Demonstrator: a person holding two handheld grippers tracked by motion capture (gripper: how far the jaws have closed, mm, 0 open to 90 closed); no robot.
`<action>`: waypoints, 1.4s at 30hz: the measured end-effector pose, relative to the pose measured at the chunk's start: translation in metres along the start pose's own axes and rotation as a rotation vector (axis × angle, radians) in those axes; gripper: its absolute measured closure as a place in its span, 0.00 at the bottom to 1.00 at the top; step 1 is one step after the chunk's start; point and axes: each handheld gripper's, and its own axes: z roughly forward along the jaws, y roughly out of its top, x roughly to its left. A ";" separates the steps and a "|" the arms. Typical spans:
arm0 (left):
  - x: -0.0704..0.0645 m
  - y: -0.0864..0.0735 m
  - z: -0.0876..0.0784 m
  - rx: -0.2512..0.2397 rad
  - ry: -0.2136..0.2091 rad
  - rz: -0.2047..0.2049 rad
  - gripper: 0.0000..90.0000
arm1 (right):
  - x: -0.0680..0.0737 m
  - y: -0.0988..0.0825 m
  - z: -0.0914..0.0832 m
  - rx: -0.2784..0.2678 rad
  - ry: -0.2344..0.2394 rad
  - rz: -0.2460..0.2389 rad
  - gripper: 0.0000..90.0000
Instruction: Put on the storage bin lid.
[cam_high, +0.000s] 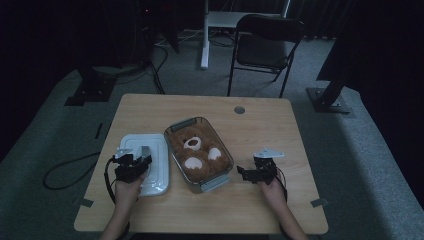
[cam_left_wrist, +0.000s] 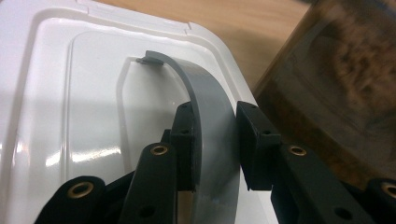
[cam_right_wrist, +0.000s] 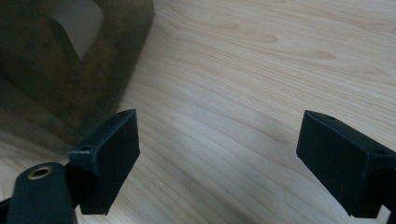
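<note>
Two grippers working: left gripper (cam_left_wrist: 212, 144) clenched on grey handle (cam_left_wrist: 205, 98) of white lid (cam_high: 147, 162), lying at container's (cam_high: 200, 152) nine o'clock. Right gripper (cam_right_wrist: 219, 163) released over bare table (cam_right_wrist: 261, 70). Lid-pickup step; next, lift and seat lid over container.

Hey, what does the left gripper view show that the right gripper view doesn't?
Left gripper view alone: the white lid close up, with the left gripper closed around its grey handle; one pad touches the handle, while a slight gap may remain at the other.

Right gripper view alone: the right gripper with jaws wide apart and nothing between them, over bare table.

Both: the wooden tabletop and a wall of the clear box holding the brown plush toy.
</note>
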 end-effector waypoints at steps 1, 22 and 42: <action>0.000 0.001 -0.003 -0.007 -0.003 -0.003 0.79 | 0.002 0.001 0.001 -0.003 0.007 0.003 0.14; -0.025 0.025 -0.068 -0.153 -0.082 0.017 0.81 | 0.029 -0.003 0.018 -0.008 0.083 -0.022 0.15; -0.049 0.045 -0.113 -0.234 -0.228 0.052 0.81 | 0.065 0.001 0.029 0.007 0.178 -0.085 0.15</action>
